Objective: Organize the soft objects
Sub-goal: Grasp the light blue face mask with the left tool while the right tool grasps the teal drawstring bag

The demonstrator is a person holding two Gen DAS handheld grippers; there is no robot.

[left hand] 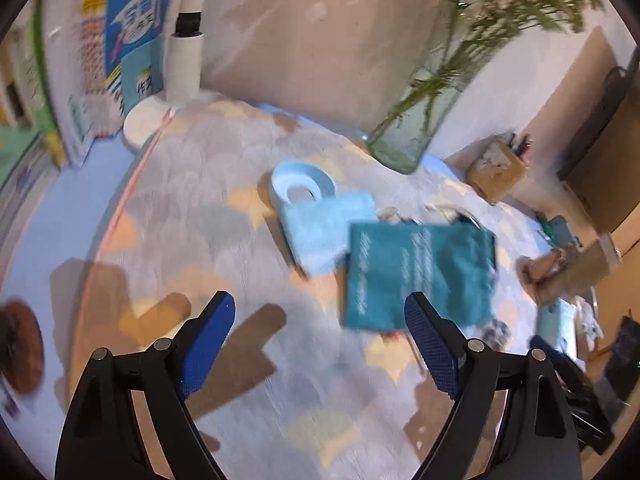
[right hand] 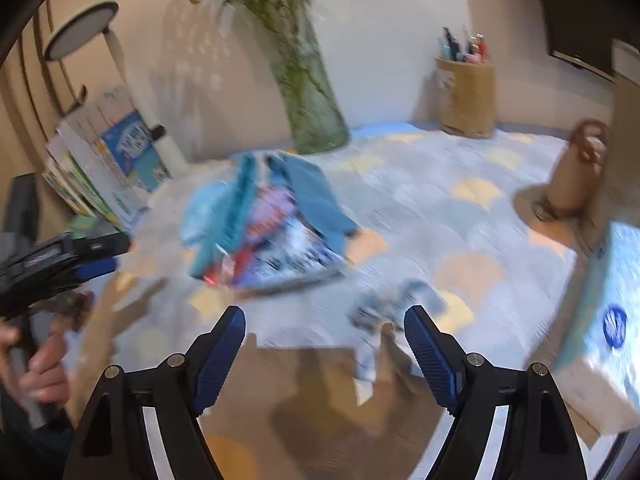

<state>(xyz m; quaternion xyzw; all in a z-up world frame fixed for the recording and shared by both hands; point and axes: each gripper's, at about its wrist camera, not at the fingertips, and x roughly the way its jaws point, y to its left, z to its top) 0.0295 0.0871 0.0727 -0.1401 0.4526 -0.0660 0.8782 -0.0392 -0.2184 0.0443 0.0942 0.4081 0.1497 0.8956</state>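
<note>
Our left claw [left hand: 320, 320] hangs above the worktop [left hand: 192, 216] with its blue pads spread wide and nothing between them, and our right claw [right hand: 325, 330] is just as wide and just as empty, so neither of us has a hold on anything at this moment. The soft things sit together near the middle of the patterned cover: a pale blue plush pouch with a ring handle [left hand: 320, 220] lies flat, and a teal cloth [left hand: 416, 272] overlaps its near corner. In the right wrist view that teal cloth [right hand: 316, 196] drapes over what looks like a printed book or packet [right hand: 280, 252], though blur keeps us from telling which. A small crumpled grey-blue fabric piece [right hand: 396, 304] lies apart from the pile, just in front of the right claw. Toward the back edge stand a glass vase [left hand: 412, 120] and a woven pen holder [right hand: 468, 96]; a tissue pack [right hand: 608, 320] sits at the right edge. We judge the sorting to be early or midway: two soft pieces are gathered but loosely stacked, the small piece remains stray, and no clear container for them shows.
</note>
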